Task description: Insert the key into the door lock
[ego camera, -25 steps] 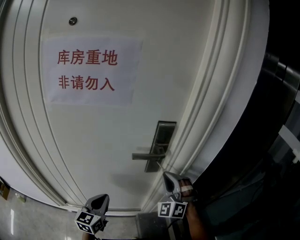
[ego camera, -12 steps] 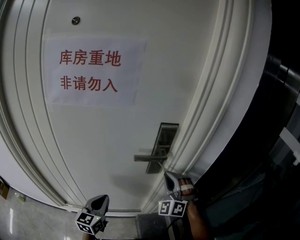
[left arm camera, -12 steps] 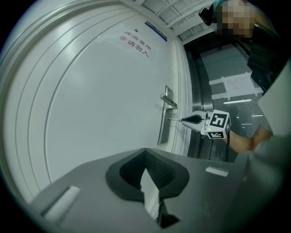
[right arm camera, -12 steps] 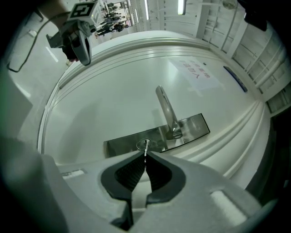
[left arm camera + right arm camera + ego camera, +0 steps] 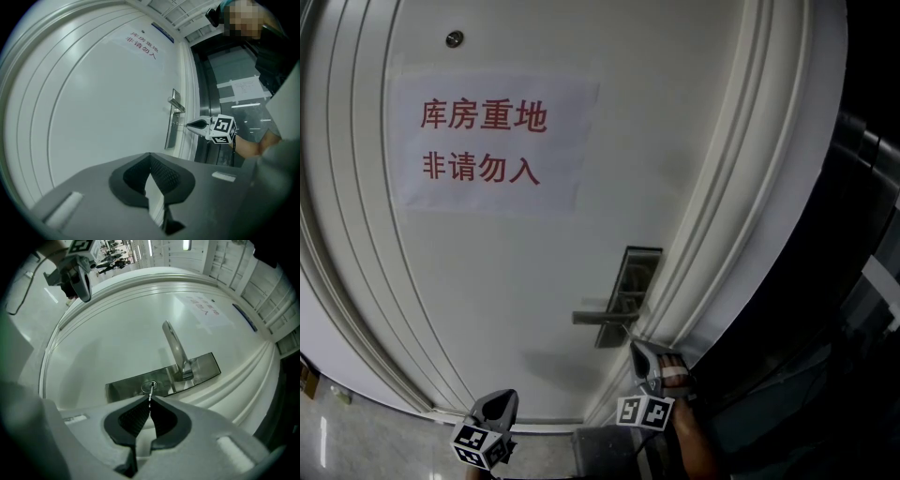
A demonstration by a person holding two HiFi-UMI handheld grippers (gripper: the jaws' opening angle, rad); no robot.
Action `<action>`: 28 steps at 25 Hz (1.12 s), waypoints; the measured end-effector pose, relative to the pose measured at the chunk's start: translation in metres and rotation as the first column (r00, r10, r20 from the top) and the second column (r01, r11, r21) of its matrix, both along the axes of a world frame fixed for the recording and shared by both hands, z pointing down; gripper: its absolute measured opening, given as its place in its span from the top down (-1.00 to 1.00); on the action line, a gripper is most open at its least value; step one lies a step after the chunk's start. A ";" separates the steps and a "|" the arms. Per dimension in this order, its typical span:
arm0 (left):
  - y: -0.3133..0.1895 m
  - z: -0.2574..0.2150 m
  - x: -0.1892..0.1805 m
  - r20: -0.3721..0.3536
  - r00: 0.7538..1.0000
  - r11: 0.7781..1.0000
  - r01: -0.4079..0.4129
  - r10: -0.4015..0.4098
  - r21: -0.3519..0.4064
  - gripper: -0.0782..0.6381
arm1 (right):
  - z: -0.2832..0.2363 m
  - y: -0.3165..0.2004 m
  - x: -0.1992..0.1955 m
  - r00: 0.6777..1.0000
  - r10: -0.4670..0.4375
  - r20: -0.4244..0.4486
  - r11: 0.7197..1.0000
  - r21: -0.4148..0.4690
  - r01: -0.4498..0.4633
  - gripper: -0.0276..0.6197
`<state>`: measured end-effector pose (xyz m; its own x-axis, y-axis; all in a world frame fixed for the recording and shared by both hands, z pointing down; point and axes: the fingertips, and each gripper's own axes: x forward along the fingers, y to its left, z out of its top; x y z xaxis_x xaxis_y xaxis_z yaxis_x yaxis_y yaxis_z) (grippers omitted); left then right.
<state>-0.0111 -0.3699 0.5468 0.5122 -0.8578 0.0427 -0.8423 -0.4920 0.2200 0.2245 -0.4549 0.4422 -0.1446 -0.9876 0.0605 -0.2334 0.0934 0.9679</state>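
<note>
The white door (image 5: 516, 272) carries a steel lock plate (image 5: 630, 292) with a lever handle (image 5: 602, 317). My right gripper (image 5: 636, 346) points level at the plate's lower end, just under the handle. In the right gripper view its jaws (image 5: 150, 397) are shut on a thin silver key (image 5: 150, 392), and the key's tip sits in the round keyhole (image 5: 150, 386). The left gripper view shows the same key (image 5: 180, 124) bridging the right gripper (image 5: 189, 124) and the lock plate (image 5: 170, 131). My left gripper (image 5: 499, 401) hangs lower left, off the door, jaws (image 5: 150, 154) shut on nothing.
A paper sign (image 5: 492, 141) with red characters is taped above the lock, with a peephole (image 5: 454, 38) over it. Stepped door-frame mouldings (image 5: 722, 234) run close to the right of the lock plate. Dark glass and metal panels (image 5: 862, 187) lie beyond the frame. Tiled floor (image 5: 323, 441) shows at lower left.
The head view has drifted slightly, so the door sits a bit further right. Both grippers keep their places and the key stays at the keyhole.
</note>
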 end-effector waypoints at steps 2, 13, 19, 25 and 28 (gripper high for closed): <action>0.000 0.000 -0.002 -0.001 1.000 1.000 0.001 -0.001 0.000 0.77 | 0.000 -0.002 -0.001 1.000 0.007 -0.008 1.000 0.001 -0.007 0.89; -0.003 0.001 -0.012 -0.008 1.000 1.000 -0.010 0.010 -0.001 0.77 | -0.002 -0.005 -0.007 0.994 0.099 -0.042 0.995 -0.029 -0.101 0.89; -0.004 0.004 -0.015 -0.015 1.000 1.000 -0.026 0.026 -0.005 0.77 | -0.002 -0.004 -0.009 0.990 0.130 -0.053 0.991 -0.033 -0.132 0.89; -0.004 0.007 -0.021 -0.027 0.999 1.000 -0.029 0.029 -0.007 0.77 | -0.002 -0.005 -0.011 0.982 0.176 -0.067 0.983 -0.033 -0.178 0.89; -0.004 0.008 -0.025 -0.033 0.999 1.000 -0.028 0.028 -0.008 0.77 | -0.002 -0.005 -0.012 0.976 0.203 -0.076 0.978 -0.037 -0.206 0.89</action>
